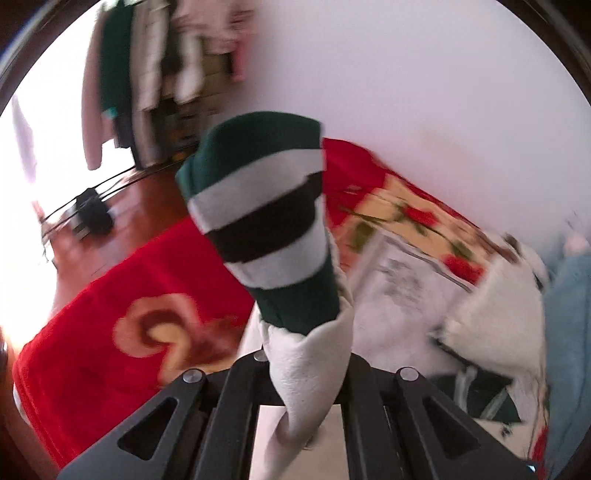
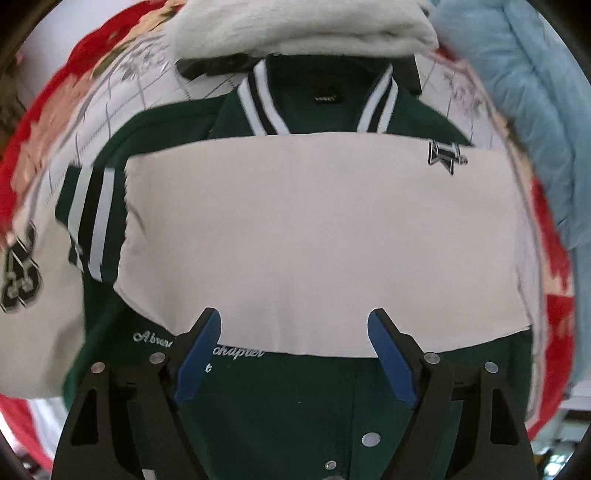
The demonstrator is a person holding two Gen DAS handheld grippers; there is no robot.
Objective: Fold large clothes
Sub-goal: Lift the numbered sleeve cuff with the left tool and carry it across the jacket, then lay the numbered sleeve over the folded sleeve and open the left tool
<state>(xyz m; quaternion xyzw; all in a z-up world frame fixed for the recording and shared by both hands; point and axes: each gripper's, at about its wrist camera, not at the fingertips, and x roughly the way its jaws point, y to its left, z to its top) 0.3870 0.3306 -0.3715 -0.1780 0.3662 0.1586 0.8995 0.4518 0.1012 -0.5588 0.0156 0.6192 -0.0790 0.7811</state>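
Observation:
A green varsity jacket (image 2: 280, 398) with cream sleeves lies on the bed, collar (image 2: 325, 99) away from me. One cream sleeve (image 2: 317, 236) lies folded across its chest. My right gripper (image 2: 295, 354) is open, its blue pads (image 2: 199, 362) just above the sleeve's lower edge, holding nothing. My left gripper (image 1: 306, 417) is shut on the other cream sleeve (image 1: 314, 373), holding it up in the air so that its green, white and black striped cuff (image 1: 266, 206) stands upright above the bed. That sleeve's number patch (image 2: 20, 273) shows at the left of the right wrist view.
The bed has a red blanket (image 1: 122, 295) and a floral sheet (image 1: 417, 221). A white fluffy folded item (image 2: 303, 29) and a light blue one (image 2: 535, 110) lie beyond the collar. Hanging clothes (image 1: 155, 66) and a wooden floor (image 1: 147, 199) are to the left.

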